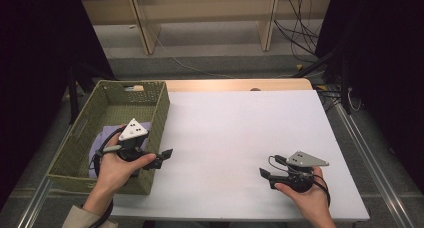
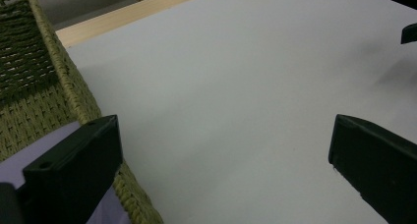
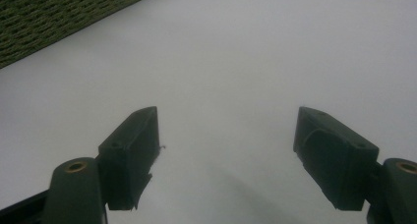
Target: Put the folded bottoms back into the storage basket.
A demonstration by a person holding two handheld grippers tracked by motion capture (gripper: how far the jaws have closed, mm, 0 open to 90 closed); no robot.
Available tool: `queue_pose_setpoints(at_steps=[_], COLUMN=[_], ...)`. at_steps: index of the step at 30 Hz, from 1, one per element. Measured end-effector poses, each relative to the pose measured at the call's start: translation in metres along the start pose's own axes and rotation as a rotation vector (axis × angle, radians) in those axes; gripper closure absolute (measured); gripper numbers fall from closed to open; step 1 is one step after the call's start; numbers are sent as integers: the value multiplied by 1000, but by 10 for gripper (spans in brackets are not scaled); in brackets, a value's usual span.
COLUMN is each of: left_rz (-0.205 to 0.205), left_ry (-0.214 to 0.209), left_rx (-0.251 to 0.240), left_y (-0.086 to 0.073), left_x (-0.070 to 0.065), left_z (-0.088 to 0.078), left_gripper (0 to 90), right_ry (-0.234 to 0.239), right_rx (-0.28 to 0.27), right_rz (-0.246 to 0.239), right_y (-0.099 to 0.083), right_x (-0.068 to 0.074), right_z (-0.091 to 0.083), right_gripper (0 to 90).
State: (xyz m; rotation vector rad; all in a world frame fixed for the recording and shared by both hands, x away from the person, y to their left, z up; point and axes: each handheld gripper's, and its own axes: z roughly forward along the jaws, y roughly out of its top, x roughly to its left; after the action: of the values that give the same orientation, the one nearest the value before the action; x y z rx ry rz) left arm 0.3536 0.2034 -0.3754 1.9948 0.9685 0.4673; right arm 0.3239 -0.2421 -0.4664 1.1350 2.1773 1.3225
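The left hand-held gripper (image 1: 162,156) hangs over the basket's (image 1: 159,108) right rim, jaws wide apart and empty, one over the cloth (image 2: 44,148) inside, the other over the tabletop (image 1: 240,128); the lilac cloth lies in the basket's near half, partly hidden by the hand, so its full shape is unclear; the right hand-held gripper (image 1: 265,174) sits low over the tabletop's near right, well apart from the basket, jaws spread wide, holding nothing.

The olive-green woven wicker basket (image 1: 156,119) looks rough and coarse, and the soft lilac cloth (image 1: 101,140) inside it looks matt. The white tabletop sheet (image 1: 240,133) is smooth and dull over pale wood (image 1: 235,84). Both grippers' jaws are matt black plastic.
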Motion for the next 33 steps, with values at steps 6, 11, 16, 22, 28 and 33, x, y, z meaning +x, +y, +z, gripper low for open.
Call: queue_pose_setpoints(at_steps=[6, 11, 16, 22, 28, 33], left_rz=[11, 16, 27, 28, 26, 31], left_ry=[-9, -15, -24, -28, -30, -25], left_rx=[-9, -10, -3, 3, 9, 8], left_y=[-3, -7, -9, -12, -15, -15], left_x=[-5, -9, -13, -14, -15, -14], left_z=[0, -1, -1, 2, 5, 5], left_gripper=[0, 0, 0, 0, 0, 0], right_ry=[0, 0, 0, -1, -1, 0], right_rx=[-1, -2, 8, 8, 6, 6], right_rz=[3, 4, 5, 1, 3, 2], right_y=[0, 0, 0, 0, 0, 0], right_x=[0, 0, 0, 0, 0, 0], right_z=[0, 0, 0, 0, 0, 1], right_gripper=[263, 263, 263, 264, 264, 264])
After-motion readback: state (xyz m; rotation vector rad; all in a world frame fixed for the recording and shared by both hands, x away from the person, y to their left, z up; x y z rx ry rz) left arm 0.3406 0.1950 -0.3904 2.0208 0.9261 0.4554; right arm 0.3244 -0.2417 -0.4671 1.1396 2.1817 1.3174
